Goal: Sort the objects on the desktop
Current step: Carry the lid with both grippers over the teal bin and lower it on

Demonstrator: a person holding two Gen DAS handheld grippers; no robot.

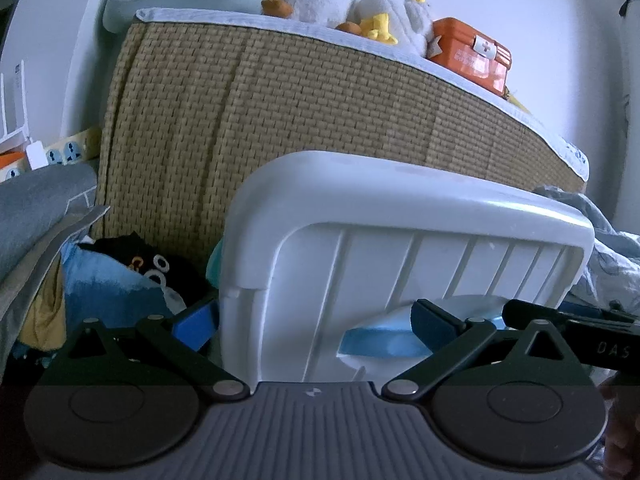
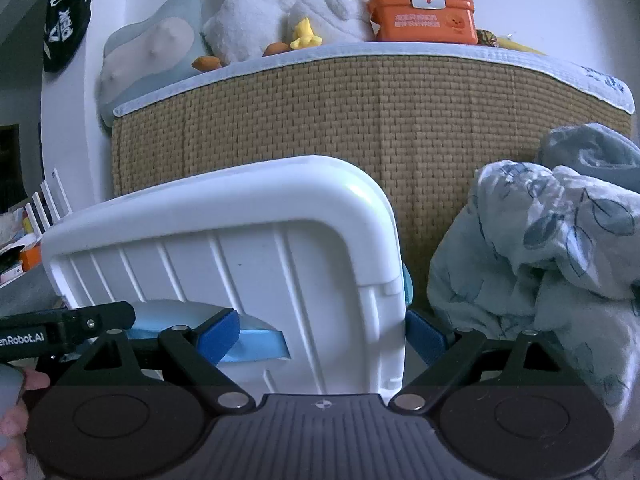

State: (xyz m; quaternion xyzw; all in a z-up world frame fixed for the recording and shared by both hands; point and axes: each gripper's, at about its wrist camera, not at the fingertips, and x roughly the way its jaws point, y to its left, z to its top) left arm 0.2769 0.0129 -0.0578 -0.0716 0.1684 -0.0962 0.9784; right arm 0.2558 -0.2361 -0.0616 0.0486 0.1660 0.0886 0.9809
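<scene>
A white ribbed plastic storage bin [image 1: 400, 200] [image 2: 240, 200] fills the middle of both views, very close to the cameras. My left gripper [image 1: 314, 322] clamps the bin's left corner: one blue pad sits outside the side wall, the other inside the handle cutout [image 1: 380, 340]. My right gripper [image 2: 323, 338] holds the opposite corner the same way, with one pad in the handle cutout [image 2: 260, 344] and one outside the wall. Light blue shows through the cutout. The bin's inside is hidden.
Behind the bin stands a woven straw-coloured wall [image 1: 280, 120] topped with white plush toys [image 2: 248, 20] and an orange first-aid box [image 2: 424, 12]. Crumpled floral bedding [image 2: 552, 240] lies to the right, a grey cushion [image 1: 36, 208] and a dark plush toy [image 1: 148, 264] to the left. A hand [image 2: 16, 420] is at the lower left.
</scene>
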